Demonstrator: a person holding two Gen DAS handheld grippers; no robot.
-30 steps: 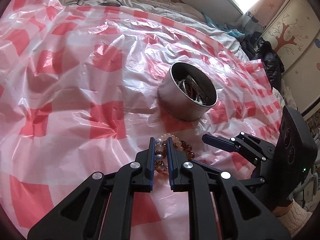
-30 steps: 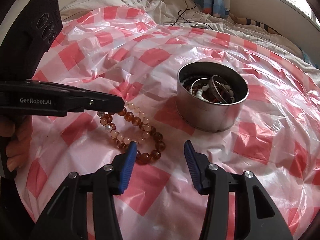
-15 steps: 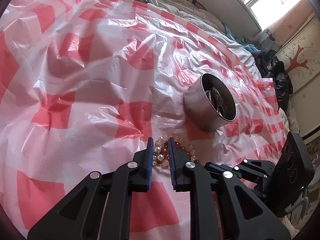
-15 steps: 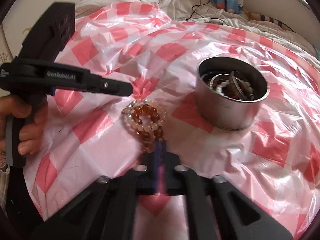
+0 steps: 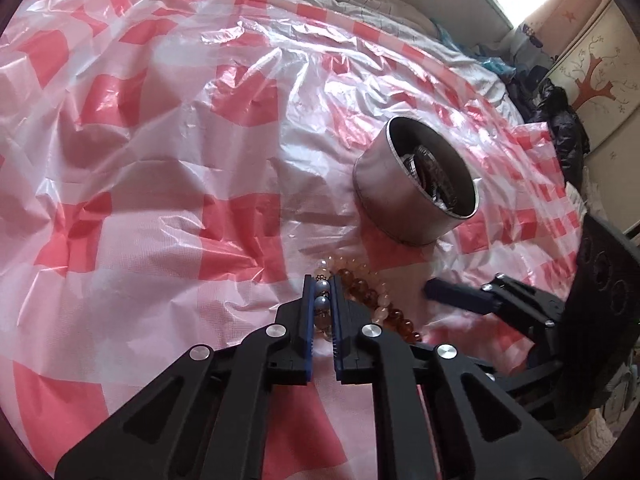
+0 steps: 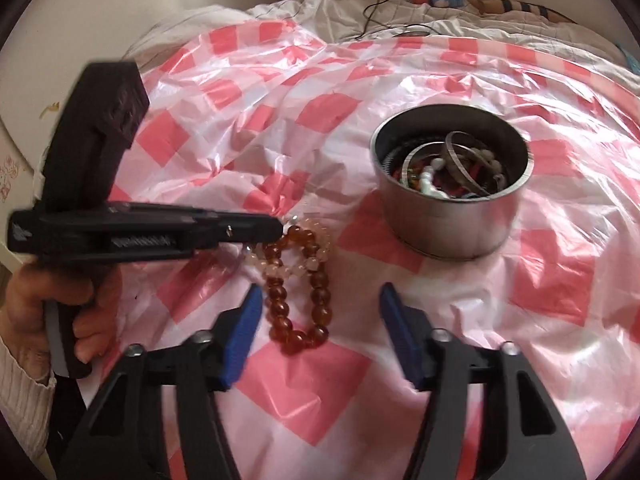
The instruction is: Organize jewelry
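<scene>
Sheet: a crinkled red-and-white checked plastic sheet covers the bed in front of you, with white bedding showing past its far edge.
Tin: a round metal tin stands upright on the sheet, to the right of the beads and apart from them; bangles and a string of white beads lie tangled inside it (the rest of its contents are too jumbled to make out).
Your right gripper: its blue-padded fingers are spread wide with nothing between them, hovering at the near end of the bracelets.
Your left gripper: its fingers are pinched together on a bracelet of pale, pearly beads, gripping it at the far left end of the pile.
Bracelets: a strand of glossy amber-brown round beads lies in a long loop on the sheet, twisted together with a strand of peach, translucent beads; how many separate strands there are, you cannot tell.
</scene>
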